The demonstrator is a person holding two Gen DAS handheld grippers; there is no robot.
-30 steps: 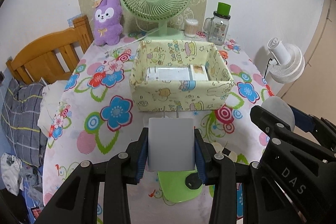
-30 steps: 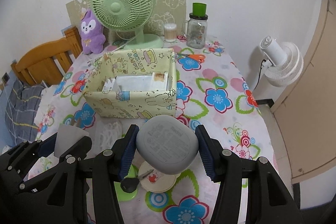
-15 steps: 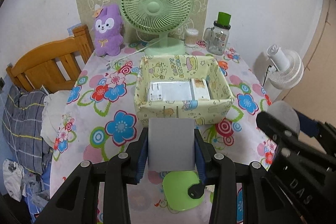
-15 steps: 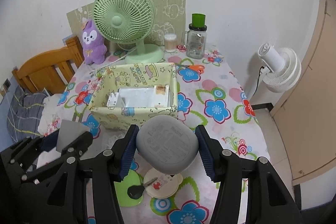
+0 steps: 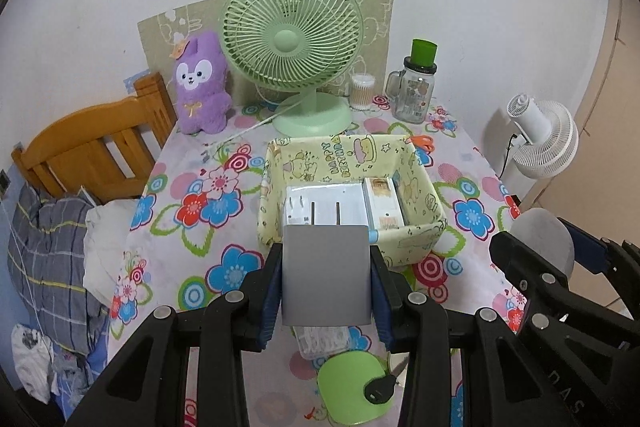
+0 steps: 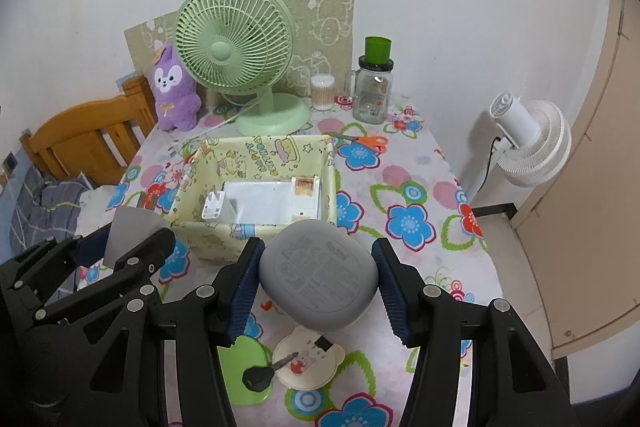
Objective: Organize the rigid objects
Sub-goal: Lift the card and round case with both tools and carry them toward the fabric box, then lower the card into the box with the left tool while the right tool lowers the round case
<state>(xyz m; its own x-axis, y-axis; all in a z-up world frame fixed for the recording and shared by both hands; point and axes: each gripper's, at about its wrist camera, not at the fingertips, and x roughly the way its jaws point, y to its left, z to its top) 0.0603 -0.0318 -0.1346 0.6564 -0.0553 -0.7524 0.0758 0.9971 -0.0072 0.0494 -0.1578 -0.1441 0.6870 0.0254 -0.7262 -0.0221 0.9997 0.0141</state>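
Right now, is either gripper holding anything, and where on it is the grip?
Both are. The left gripper clamps a flat grey card by its two side edges. The right gripper squeezes a rounded grey case across its two opposite sides.

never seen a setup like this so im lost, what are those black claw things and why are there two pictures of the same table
The black claws are two hand-held grippers; a person holds one in each hand. Each carries a wide-angle camera looking forward along its fingers, so you get one picture per hand, which also explains the curved edges.

In the left view, the left gripper is clamped on a flat grey square block. In the right view, the right gripper is clamped on a rounded grey case with printed text.

Beyond them is a table with a flowered cloth. On it stands a yellow cartoon-print box already holding white items, plus a green fan, a purple plush toy, a jar with a green lid and orange scissors. Close in lie a key and a round cream coaster.
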